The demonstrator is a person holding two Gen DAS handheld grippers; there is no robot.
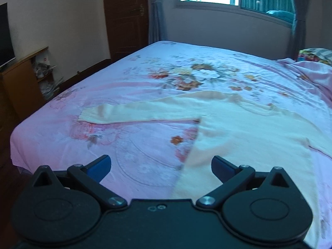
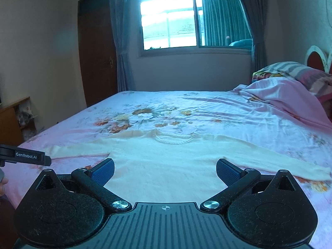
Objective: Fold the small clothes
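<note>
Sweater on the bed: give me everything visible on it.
The sweater is cream-white, soft knit by its look, with a ribbed round neckline and ribbed cuffs. It lies flat and unfolded on the floral pink bedsheet, neckline toward the window, both long sleeves spread sideways. Only the sheet touches it; the left gripper and right gripper have open jaws, holding nothing.

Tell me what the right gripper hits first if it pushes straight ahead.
Probably the cream sweater: the open right gripper points along its body toward the neckline. The flowered bedsheet lies beyond; its height above the fabric is unclear.
</note>
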